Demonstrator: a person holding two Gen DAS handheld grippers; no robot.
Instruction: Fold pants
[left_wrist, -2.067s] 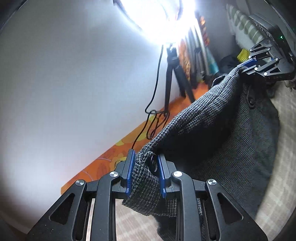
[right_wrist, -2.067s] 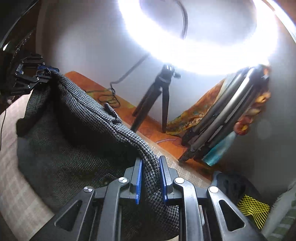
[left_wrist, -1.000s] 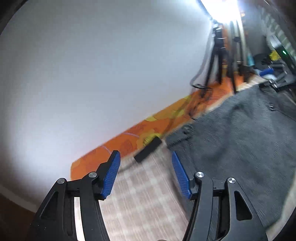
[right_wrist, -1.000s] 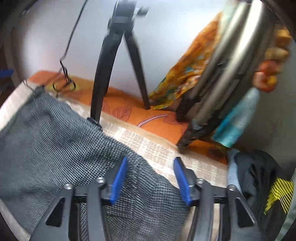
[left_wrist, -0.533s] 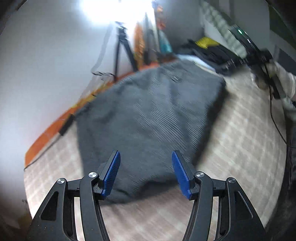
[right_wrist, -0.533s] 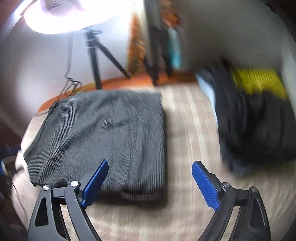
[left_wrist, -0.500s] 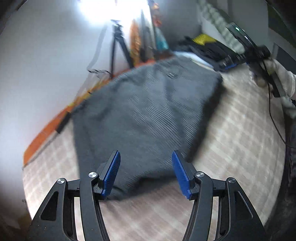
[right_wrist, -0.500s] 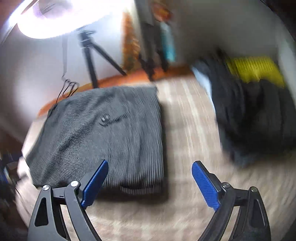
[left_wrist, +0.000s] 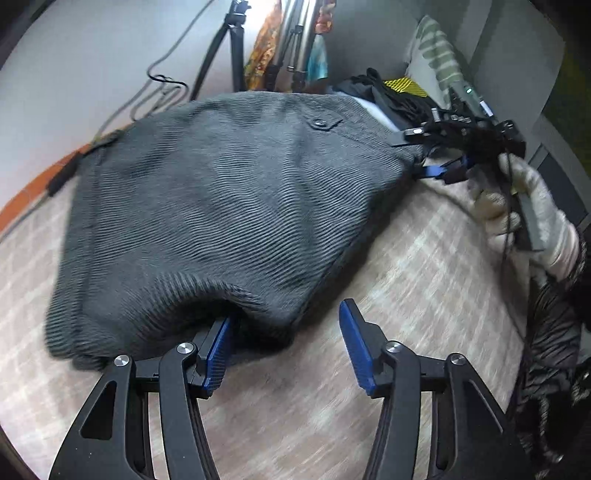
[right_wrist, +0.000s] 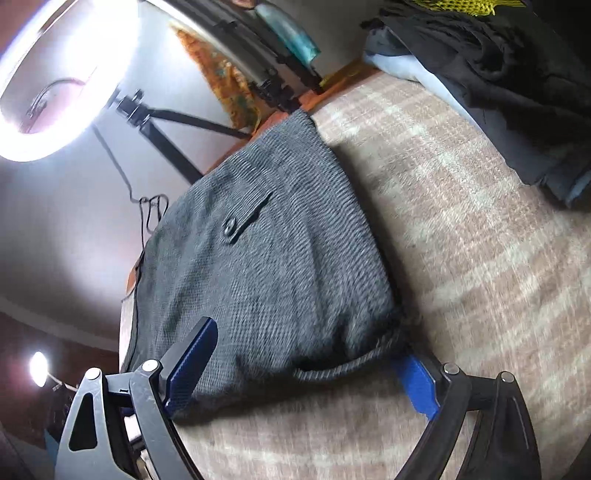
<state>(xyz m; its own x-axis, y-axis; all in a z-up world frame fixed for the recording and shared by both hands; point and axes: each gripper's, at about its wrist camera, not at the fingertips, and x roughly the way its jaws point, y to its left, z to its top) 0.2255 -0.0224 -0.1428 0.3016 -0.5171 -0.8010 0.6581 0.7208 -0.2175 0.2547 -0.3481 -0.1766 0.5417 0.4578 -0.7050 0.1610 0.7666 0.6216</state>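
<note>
The grey houndstooth pants (left_wrist: 221, 206) lie folded in a flat stack on the beige checked surface (left_wrist: 424, 266); a buttoned back pocket (left_wrist: 324, 122) faces up. My left gripper (left_wrist: 286, 341) is open at the stack's near folded edge, its left pad under the raised fold. My right gripper (right_wrist: 306, 373) is open around the stack's near corner in the right wrist view, where the pants (right_wrist: 266, 266) fill the middle. It also shows in the left wrist view (left_wrist: 436, 151) at the far right corner of the pants, held by a gloved hand (left_wrist: 532, 221).
A pile of dark clothes with a yellow mesh piece (left_wrist: 402, 96) sits at the far right, also in the right wrist view (right_wrist: 498, 55). A ring light (right_wrist: 48, 92) on a tripod (left_wrist: 229, 51) stands by the white wall. An orange cloth strip (left_wrist: 37, 184) borders the surface.
Both grippers let go of the waistband and opened. They have come down to the near edge of the folded stack, one at each end.
</note>
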